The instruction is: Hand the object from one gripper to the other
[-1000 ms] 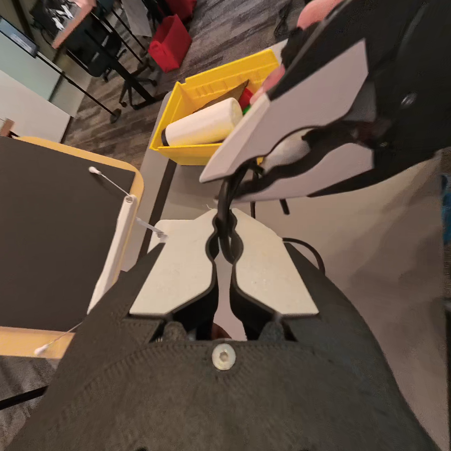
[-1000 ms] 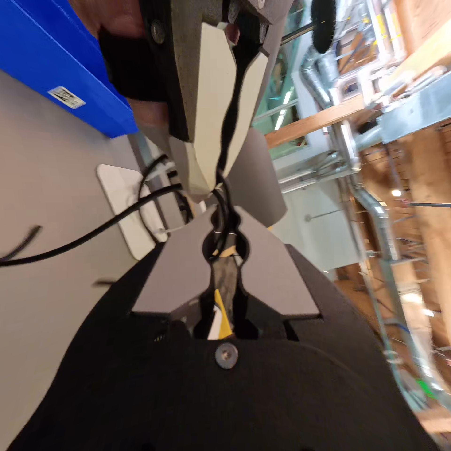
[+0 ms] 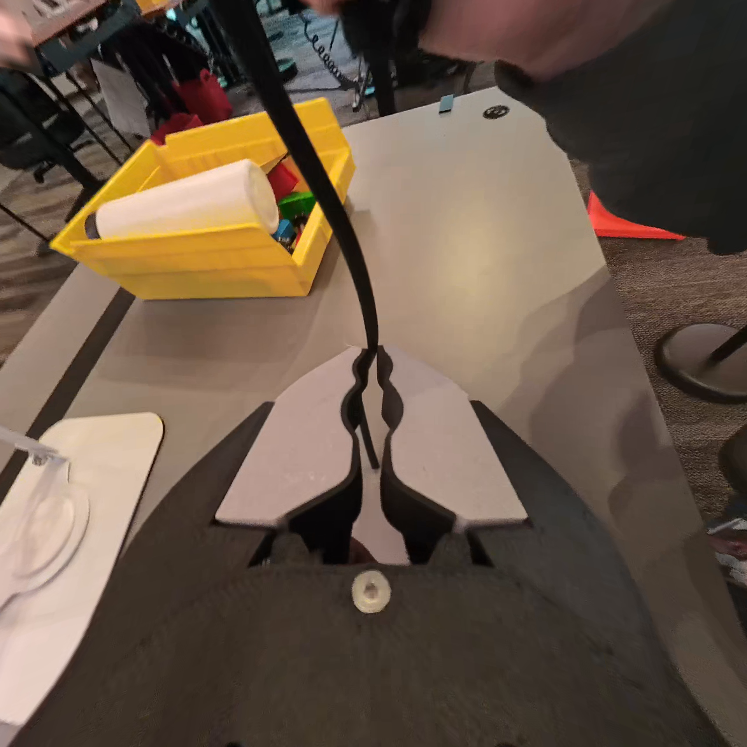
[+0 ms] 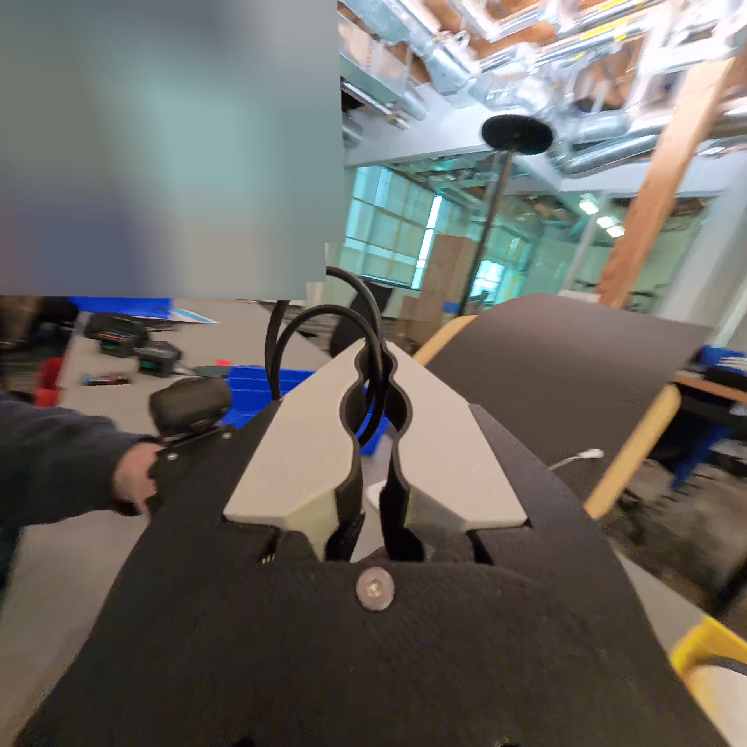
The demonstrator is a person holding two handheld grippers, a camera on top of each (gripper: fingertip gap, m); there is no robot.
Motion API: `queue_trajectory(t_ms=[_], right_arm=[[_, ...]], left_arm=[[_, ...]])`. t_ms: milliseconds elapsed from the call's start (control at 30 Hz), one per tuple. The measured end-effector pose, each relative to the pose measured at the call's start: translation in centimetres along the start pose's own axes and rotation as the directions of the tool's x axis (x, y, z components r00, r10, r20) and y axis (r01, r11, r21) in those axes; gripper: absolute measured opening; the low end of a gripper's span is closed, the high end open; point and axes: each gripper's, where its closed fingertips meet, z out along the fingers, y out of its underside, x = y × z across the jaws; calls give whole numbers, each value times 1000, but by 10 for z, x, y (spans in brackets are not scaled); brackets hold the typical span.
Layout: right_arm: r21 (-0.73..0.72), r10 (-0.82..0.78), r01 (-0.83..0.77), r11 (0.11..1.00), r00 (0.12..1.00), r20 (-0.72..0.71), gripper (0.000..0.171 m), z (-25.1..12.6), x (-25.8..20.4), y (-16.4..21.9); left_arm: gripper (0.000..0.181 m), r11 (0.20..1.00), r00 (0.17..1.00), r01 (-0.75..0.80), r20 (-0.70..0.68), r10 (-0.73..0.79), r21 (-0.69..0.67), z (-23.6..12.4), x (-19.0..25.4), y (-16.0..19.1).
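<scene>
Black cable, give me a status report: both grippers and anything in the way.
Left gripper shut on black cable, end pinched at fingertips. Right gripper shut on its loops. Nothing in the way.

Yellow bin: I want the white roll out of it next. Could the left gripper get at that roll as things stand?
Probably not yet. The left gripper is shut on the black cable, so its fingers are taken, though the white roll lies uncovered on top in the yellow bin.
</scene>
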Motion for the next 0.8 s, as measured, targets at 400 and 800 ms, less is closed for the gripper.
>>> queue_trajectory(t_ms=[400,800], right_arm=[[-56,211,-207,977,888,409,0,-19,-63,3],[-444,243,-45,895,883,402,0,-37,-95,99]], left_arm=[[2,998,996,-30,81,25,62,17,-14,-20],[2,967,947,-178,299,118,182,-40,-61,-87]])
